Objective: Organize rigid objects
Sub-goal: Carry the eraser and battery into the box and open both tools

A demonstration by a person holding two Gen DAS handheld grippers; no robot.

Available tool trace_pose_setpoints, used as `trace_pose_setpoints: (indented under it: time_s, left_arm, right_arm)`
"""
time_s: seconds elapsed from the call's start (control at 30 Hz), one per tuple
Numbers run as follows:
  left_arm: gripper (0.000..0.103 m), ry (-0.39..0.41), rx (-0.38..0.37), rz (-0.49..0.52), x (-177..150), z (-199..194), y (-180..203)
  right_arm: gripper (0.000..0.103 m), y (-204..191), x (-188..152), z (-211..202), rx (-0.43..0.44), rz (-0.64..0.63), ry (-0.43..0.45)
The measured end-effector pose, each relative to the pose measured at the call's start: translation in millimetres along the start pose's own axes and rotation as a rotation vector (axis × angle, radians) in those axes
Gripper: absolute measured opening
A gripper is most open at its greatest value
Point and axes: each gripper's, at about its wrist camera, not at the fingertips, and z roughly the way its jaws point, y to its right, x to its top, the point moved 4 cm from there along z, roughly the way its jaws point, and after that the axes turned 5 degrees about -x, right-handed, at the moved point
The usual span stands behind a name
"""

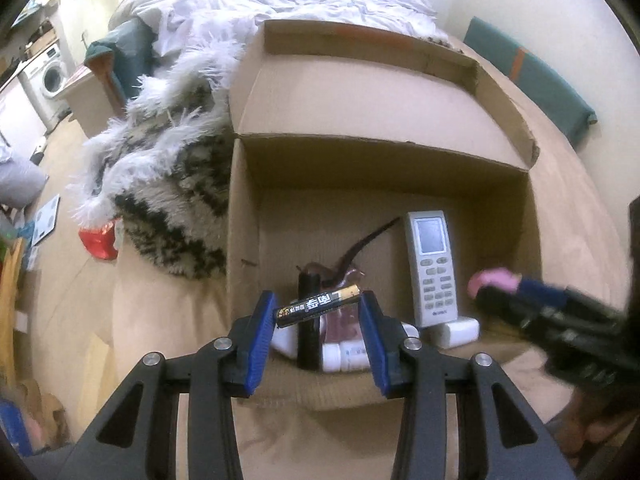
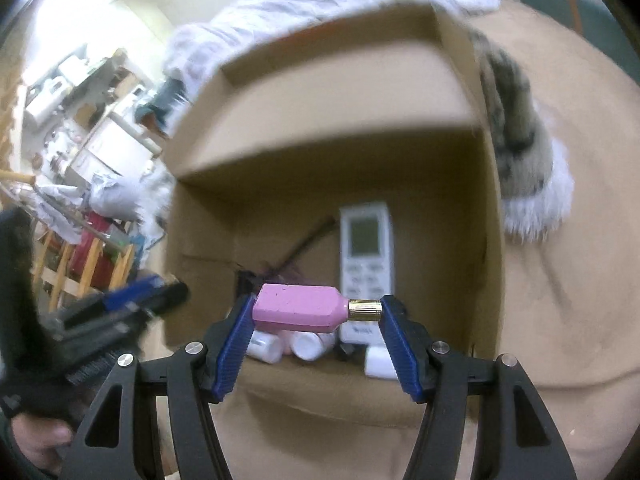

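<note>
Poised over the cardboard box point(image 1: 496, 144), the left gripper point(image 1: 319, 312) clamps a battery point(image 1: 319, 305) endwise while the right gripper point(image 2: 318, 310) pinches a pink bottle point(image 2: 298, 308); next, likely lowering both beside the remote point(image 1: 432, 268) at twelve o'clock.

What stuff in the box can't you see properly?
- White bottles, left wrist view: hidden partly behind the left hand-held gripper and battery.
- Remote, right wrist view: blurred, buttons unreadable; pink bottle covers its lower part.
- Dark thing beside remote: too unclear to name.
</note>
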Motion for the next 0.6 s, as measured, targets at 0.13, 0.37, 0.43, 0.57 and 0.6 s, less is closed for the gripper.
trace_pose_setpoints:
  time_s: [0.13, 0.37, 0.43, 0.57, 0.6]
  left_arm:
    - [0.038, -0.027, -0.005, -0.049, -3, 20, -4]
    - [0.039, -0.041, -0.005, -0.037, -4, 31, -1]
    - [0.039, -0.049, -0.001, -0.035, -7, 34, 0]
    - [0.039, -0.045, -0.002, -0.034, -7, 32, 1]
    - [0.039, -0.044, -0.002, -0.036, -7, 32, 0]
  right_arm:
    - [0.067, 1, -3, 21, -0.055, -0.02, -0.058]
    - [0.067, 1, 1, 41, -0.073, -0.005, -0.116]
    - [0.067, 2, 1, 43, -0.069, 0.003, -0.124]
    - [0.067, 4, 2, 43, -0.069, 0.008, -0.116]
    - [0.067, 6, 2, 43, -0.069, 0.011, -0.116]
